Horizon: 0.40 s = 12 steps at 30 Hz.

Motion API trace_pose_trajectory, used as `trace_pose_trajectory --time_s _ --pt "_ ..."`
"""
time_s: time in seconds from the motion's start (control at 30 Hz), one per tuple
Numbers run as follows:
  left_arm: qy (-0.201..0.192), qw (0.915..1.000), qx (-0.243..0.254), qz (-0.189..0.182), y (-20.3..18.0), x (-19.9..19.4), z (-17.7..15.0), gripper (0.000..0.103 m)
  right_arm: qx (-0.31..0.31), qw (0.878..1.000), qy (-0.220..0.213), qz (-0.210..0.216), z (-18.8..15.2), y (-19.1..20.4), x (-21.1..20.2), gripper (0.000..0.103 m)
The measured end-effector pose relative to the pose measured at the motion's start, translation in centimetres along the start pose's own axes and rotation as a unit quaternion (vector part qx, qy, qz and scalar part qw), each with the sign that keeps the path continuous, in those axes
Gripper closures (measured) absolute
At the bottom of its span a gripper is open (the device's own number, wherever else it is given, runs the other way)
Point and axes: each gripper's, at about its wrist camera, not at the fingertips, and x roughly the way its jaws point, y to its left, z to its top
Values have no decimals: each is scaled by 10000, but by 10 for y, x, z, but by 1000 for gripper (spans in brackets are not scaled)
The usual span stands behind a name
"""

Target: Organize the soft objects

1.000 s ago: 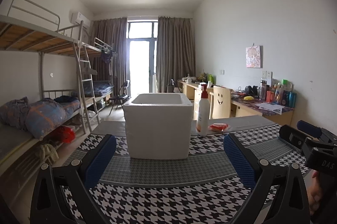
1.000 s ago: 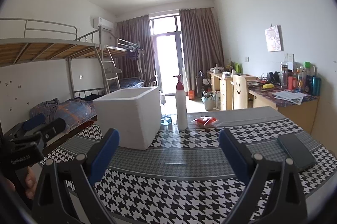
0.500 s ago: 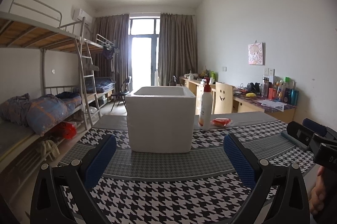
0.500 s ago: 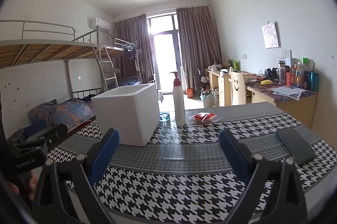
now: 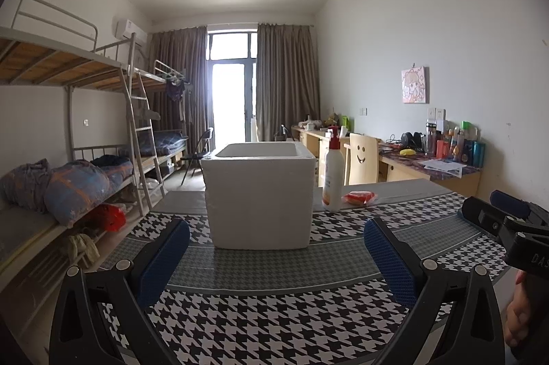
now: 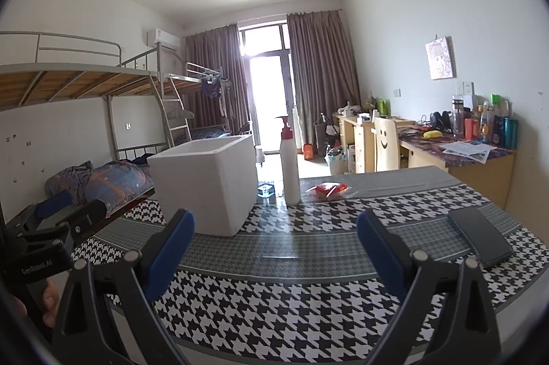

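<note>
A white foam box (image 5: 259, 193) stands open-topped on the houndstooth tablecloth (image 5: 274, 324); it also shows in the right wrist view (image 6: 206, 183). A small red soft item in clear wrap (image 5: 358, 197) lies to its right, beside a white pump bottle (image 5: 332, 176). The right wrist view shows the red item (image 6: 327, 188) and the bottle (image 6: 290, 166) too. My left gripper (image 5: 276, 257) is open and empty, well short of the box. My right gripper (image 6: 276, 248) is open and empty, facing the bottle.
A black phone (image 6: 478, 236) lies on the table at the right. Bunk beds (image 5: 68, 159) stand left of the table. A desk with bottles (image 5: 442, 159) and a smiley-face chair (image 5: 360, 162) stand behind on the right.
Both grippers have drifted slightly nearer to the box and bottle. Both stay open and empty.
</note>
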Motion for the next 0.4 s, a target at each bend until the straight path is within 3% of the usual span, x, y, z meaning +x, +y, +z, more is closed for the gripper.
trace_pose_trajectory --time_s 0.4 --pt "3 10000 -2 21 2 -2 -2 1 -5 10000 7 1 1 1 -2 6"
